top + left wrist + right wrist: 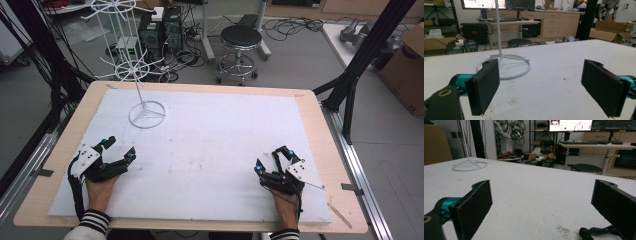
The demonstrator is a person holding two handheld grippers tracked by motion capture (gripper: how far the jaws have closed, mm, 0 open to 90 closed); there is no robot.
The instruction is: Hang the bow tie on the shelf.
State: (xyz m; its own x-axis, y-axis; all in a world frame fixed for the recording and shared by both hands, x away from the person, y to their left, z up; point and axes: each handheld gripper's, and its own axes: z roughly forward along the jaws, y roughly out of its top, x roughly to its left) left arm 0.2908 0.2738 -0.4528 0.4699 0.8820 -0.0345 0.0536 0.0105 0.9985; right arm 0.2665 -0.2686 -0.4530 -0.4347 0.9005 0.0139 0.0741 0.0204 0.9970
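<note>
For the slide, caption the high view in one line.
Two hand-held grippers, left gripper and right gripper, rest open on the white table near a white wire rack.

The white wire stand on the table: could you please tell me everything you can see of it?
The white wire stand looks like thin painted metal. A ring base with three spokes lies flat on the white table cover, at its far left part. From the hub a slim pole rises, slanted in the high view, carrying two tiers of radiating hooked arms, all empty. Nothing touches it but the cover; the left gripper sits nearer the person, apart from it.
</note>
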